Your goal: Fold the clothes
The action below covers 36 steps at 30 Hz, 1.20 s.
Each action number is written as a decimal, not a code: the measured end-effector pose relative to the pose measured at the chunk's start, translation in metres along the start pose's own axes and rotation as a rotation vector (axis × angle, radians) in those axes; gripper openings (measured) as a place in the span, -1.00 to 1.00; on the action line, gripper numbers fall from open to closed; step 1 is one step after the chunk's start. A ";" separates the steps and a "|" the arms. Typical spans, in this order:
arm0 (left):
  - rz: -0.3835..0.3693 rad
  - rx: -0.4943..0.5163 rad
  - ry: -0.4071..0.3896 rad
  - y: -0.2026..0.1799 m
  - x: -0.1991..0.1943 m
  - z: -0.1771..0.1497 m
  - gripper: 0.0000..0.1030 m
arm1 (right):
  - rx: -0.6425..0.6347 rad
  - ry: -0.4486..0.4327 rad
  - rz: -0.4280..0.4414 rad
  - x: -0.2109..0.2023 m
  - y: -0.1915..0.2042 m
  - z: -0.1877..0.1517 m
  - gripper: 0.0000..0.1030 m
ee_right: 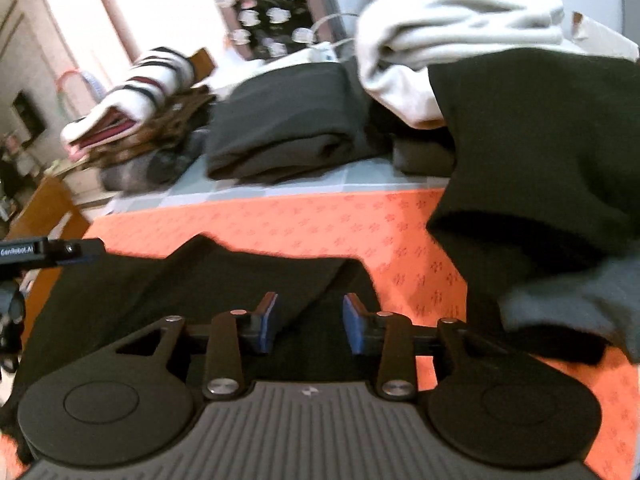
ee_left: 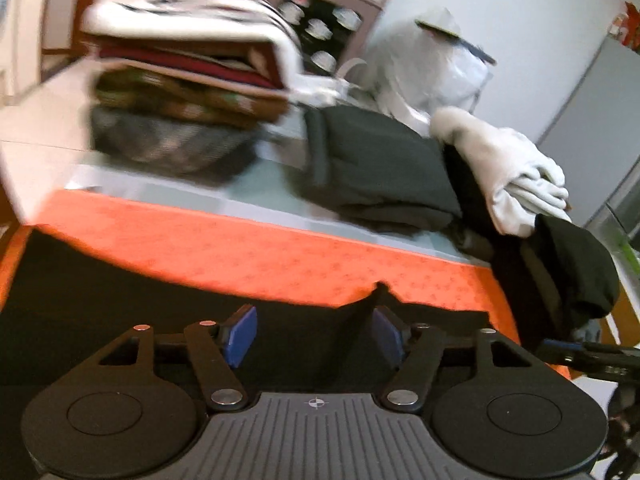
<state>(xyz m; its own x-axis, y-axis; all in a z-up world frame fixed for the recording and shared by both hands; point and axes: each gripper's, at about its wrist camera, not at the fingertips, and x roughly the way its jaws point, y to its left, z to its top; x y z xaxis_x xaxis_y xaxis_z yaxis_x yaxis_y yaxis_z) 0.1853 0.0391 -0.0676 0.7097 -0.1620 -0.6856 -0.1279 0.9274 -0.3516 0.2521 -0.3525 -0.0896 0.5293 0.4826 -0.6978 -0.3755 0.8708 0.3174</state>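
A black garment (ee_left: 160, 300) (ee_right: 200, 280) lies spread on the orange tablecloth (ee_left: 240, 248) (ee_right: 320, 220) at the table's near edge. My left gripper (ee_left: 314, 334) hovers over its far hem, open, with the blue pads (ee_left: 240, 336) apart and not pressing on cloth. My right gripper (ee_right: 311, 323) stands open over the same garment's right part, its pads (ee_right: 354, 324) clear of the cloth. Each gripper's tip shows at the edge of the other view: the right gripper (ee_left: 580, 350), the left gripper (ee_right: 60, 250).
A folded dark garment (ee_left: 380, 168) (ee_right: 288, 120) lies mid-table. A stack of folded clothes (ee_left: 184, 92) (ee_right: 136, 120) stands at the left. At the right, a white garment (ee_left: 508, 168) (ee_right: 460, 28) lies on a loose black pile (ee_left: 568, 272) (ee_right: 540, 140), with grey cloth (ee_right: 580, 300) below.
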 end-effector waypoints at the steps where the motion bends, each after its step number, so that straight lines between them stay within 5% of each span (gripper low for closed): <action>1: 0.015 -0.012 -0.012 0.005 -0.016 -0.005 0.31 | -0.008 -0.002 0.014 -0.011 0.002 -0.005 -0.10; 7: 0.082 -0.128 -0.084 0.034 -0.099 -0.046 0.41 | -0.046 -0.016 0.077 -0.065 0.013 -0.033 0.41; 15: 0.188 -0.266 -0.135 0.059 -0.172 -0.116 0.62 | -0.078 -0.032 0.121 -0.109 0.021 -0.066 0.81; 23: 0.268 -0.378 -0.076 0.078 -0.184 -0.186 0.52 | -0.032 0.022 0.079 -0.122 0.015 -0.102 0.82; 30: 0.332 -0.379 -0.146 0.090 -0.169 -0.196 0.39 | -0.010 0.057 0.069 -0.121 0.018 -0.125 0.82; 33: 0.365 -0.415 -0.159 0.099 -0.163 -0.196 -0.04 | -0.016 0.061 0.066 -0.119 0.022 -0.127 0.82; 34: 0.370 -0.430 -0.159 0.102 -0.162 -0.197 -0.65 | -0.018 0.060 0.065 -0.119 0.023 -0.127 0.82; 36: 0.353 -0.432 -0.183 0.101 -0.169 -0.190 -0.72 | -0.022 0.058 0.060 -0.120 0.025 -0.126 0.82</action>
<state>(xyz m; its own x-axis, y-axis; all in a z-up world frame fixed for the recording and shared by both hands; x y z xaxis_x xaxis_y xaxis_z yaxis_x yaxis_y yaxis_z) -0.0791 0.0961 -0.1080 0.6761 0.2279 -0.7006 -0.6217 0.6868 -0.3766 0.0836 -0.4007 -0.0793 0.4606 0.5266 -0.7145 -0.4220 0.8381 0.3457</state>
